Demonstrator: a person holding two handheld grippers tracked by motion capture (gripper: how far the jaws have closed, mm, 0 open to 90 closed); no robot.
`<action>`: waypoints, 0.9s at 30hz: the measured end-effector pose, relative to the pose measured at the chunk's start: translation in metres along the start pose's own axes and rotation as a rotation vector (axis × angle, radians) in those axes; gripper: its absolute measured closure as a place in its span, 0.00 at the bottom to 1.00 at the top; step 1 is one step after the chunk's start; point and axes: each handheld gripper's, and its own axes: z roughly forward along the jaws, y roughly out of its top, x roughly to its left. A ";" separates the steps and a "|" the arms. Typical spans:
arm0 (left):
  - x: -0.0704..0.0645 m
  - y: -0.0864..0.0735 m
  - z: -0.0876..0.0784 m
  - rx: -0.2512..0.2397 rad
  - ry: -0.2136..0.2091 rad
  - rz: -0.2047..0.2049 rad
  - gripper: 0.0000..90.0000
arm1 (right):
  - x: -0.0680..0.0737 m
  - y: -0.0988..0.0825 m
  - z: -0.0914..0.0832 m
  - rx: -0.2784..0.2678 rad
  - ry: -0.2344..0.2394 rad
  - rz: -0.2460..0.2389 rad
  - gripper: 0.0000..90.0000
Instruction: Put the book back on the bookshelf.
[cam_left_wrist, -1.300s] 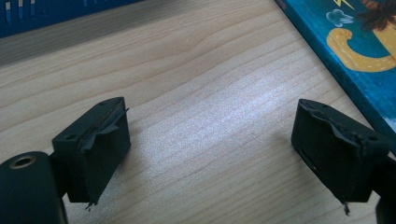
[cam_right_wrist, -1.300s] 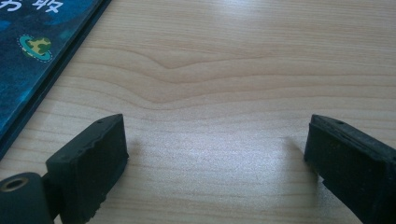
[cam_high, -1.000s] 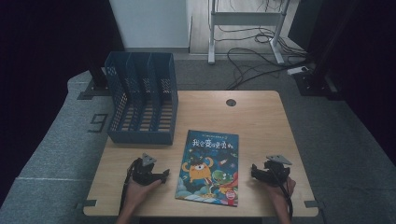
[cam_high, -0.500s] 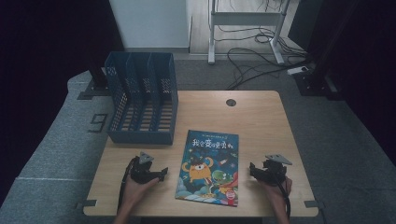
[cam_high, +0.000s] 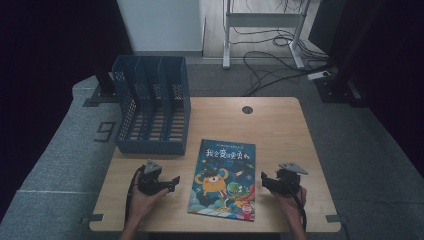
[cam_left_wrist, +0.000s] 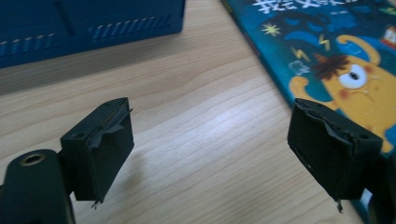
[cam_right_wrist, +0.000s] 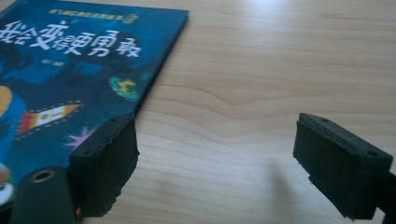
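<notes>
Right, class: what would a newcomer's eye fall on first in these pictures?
The bright picture book with a yellow one-eyed monster, lying flat at the table's near middle. Then the blue file rack at the far left corner, and the open left gripper and right gripper flanking the book.

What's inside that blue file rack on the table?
The blue file rack looks empty: the high view shows bare slatted floors in its compartments. The dividers and front wall hide the lower corners, so something thin and flat there could go unseen.
</notes>
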 end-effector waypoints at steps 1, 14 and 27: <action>-0.001 0.003 0.002 0.006 -0.010 0.004 0.16 | 0.002 0.002 0.002 0.003 0.007 -0.002 0.15; -0.024 0.031 0.021 -0.006 -0.065 0.038 0.16 | 0.030 0.025 0.016 -0.016 0.086 0.010 0.15; -0.038 0.021 0.026 0.036 -0.087 0.068 0.17 | 0.038 0.006 0.018 0.014 0.097 -0.018 0.15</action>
